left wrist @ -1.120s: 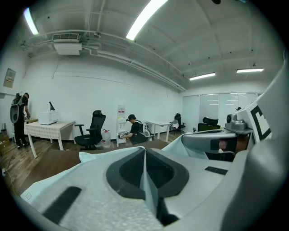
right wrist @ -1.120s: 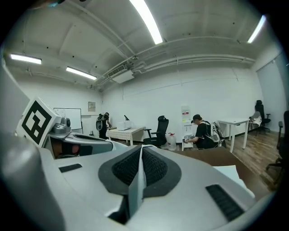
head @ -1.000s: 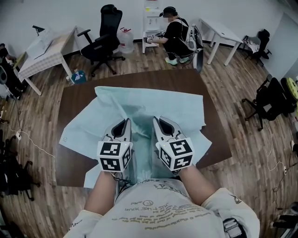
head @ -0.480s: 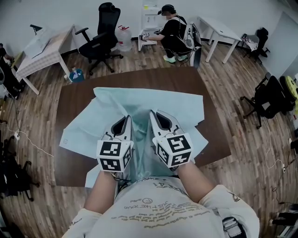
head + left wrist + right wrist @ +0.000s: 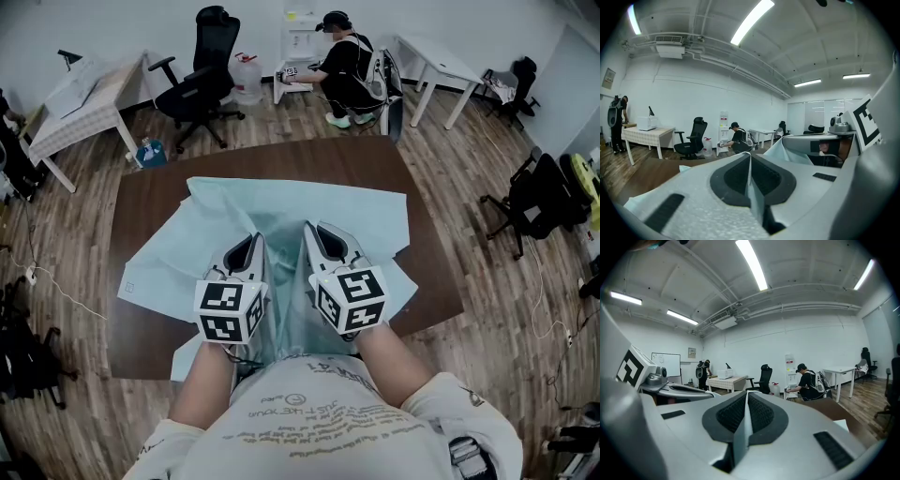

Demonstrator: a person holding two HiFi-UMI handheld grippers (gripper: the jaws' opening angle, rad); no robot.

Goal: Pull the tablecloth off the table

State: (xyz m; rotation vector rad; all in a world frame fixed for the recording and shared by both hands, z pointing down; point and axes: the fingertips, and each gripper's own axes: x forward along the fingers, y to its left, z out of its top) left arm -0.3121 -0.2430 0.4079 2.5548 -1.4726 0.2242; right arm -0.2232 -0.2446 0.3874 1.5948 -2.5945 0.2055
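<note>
At the near edge of the dark brown wooden table (image 5: 281, 159), a person's left gripper (image 5: 255, 246) and right gripper (image 5: 312, 230) stood side by side. Each was clamped tight on a thin fold of the pale teal fabric tablecloth (image 5: 319, 202), which lay rumpled across the tabletop, gathered toward the person, with bare wood showing beyond it.

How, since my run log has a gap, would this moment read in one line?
left gripper: shut on cloth | right gripper: shut on cloth | cloth: bunched, on table
</note>
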